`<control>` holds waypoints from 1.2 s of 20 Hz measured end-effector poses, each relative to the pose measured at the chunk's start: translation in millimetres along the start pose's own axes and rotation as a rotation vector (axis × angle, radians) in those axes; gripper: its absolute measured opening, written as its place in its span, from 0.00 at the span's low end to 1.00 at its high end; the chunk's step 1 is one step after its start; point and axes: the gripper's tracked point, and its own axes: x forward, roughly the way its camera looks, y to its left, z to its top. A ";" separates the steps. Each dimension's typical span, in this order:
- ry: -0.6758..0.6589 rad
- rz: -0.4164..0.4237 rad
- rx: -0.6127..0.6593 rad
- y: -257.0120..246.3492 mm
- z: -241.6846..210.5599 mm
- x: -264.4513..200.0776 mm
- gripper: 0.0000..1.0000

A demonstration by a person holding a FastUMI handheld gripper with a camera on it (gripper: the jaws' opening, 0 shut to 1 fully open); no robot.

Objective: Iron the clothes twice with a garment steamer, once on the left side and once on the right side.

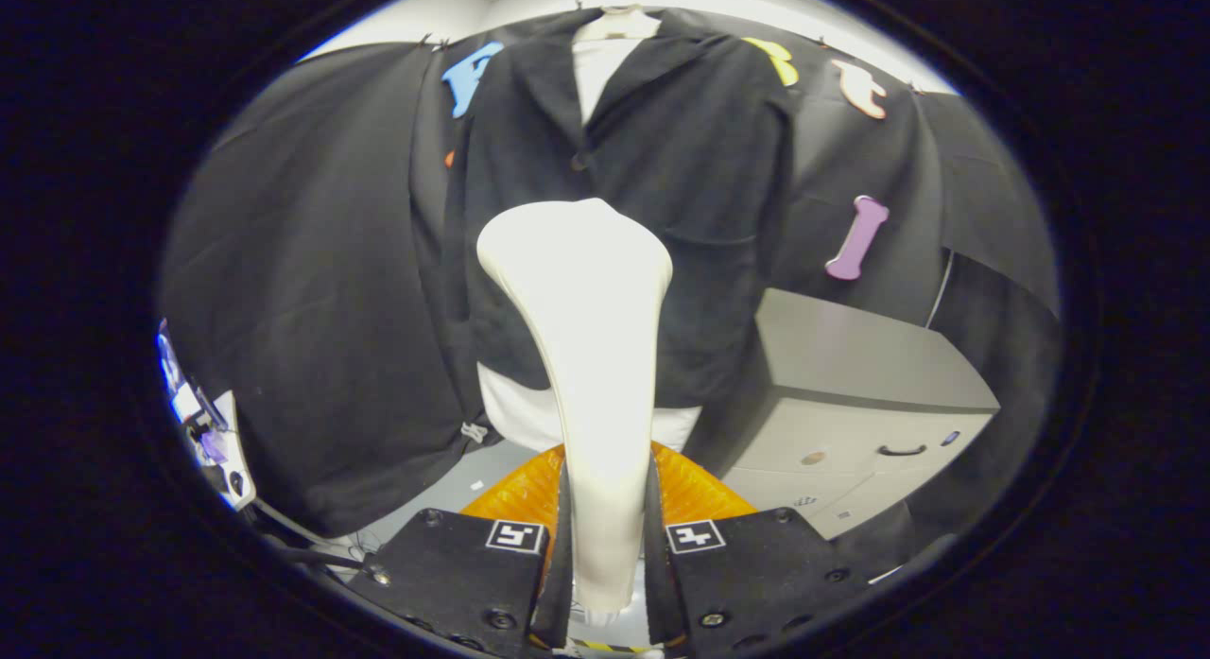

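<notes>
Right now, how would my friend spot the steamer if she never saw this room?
Find the black jacket hanging on the booth's wall, beside a grey cabinet. Just in front of the jacket stands the steamer, its handle pinched between the gripper fingers. It is the only smooth, cream-white thing, with a wide rounded head narrowing downward.

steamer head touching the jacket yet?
Cannot tell. In the gripper view the steamer, clamped between both fingers, overlaps the hanging jacket; no contact or gap shows.
</notes>
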 end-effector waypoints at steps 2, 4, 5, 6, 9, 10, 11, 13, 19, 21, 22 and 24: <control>-0.034 -0.009 0.042 -14.9 2.4 -14.0 0.34; -0.069 -0.027 0.076 -33.0 3.4 -27.3 0.34; -0.073 -0.035 0.092 -41.6 2.5 -33.1 0.34; -0.072 -0.043 0.112 -50.6 -0.4 -38.8 0.34; -0.074 -0.062 0.160 -76.3 -10.2 -59.1 0.34; -0.074 -0.062 0.177 -83.8 -14.1 -64.9 0.34; -0.073 -0.066 0.180 -90.7 -20.5 -71.4 0.34; -0.068 -0.067 0.202 -101.4 -30.4 -77.9 0.34; -0.008 -0.020 0.258 -106.0 -66.8 -92.1 0.34; 0.001 -0.022 0.274 -108.8 -73.0 -94.9 0.34; 0.004 -0.025 0.282 -107.5 -73.6 -94.7 0.34; -0.005 -0.022 0.278 -107.3 -76.7 -98.4 0.34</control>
